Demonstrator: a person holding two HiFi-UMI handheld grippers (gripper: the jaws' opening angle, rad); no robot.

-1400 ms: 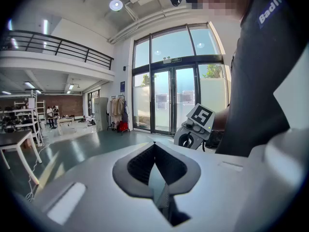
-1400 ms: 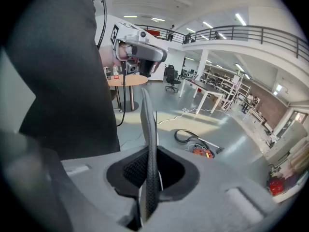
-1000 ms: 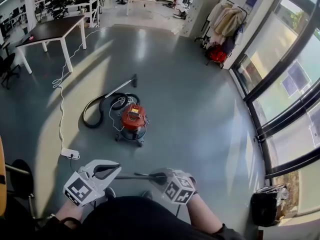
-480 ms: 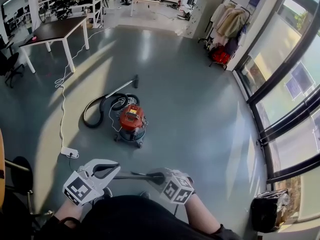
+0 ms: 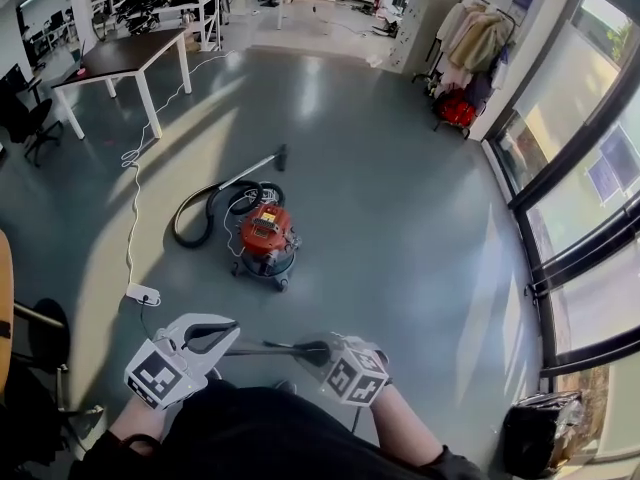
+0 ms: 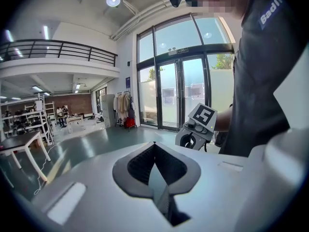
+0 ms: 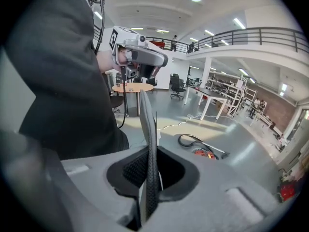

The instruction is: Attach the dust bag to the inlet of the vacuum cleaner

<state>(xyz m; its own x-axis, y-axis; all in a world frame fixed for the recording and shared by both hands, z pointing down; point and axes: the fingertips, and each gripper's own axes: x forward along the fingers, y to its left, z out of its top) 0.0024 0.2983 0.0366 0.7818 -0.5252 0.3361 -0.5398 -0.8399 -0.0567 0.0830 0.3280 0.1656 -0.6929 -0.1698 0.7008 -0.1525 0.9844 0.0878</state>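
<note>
Head view: dust bag (image 5: 265, 349), long axis crosswise, ends pinched by left gripper (image 5: 236, 341) & right gripper (image 5: 306, 349); vacuum cleaner (image 5: 266, 239) ahead, well apart, approx equidistant both hands.

Bright daylight through windows (image 5: 585, 118) glares on floor (image 5: 400, 218); edges fisheye-curved, focus sharp.
</note>
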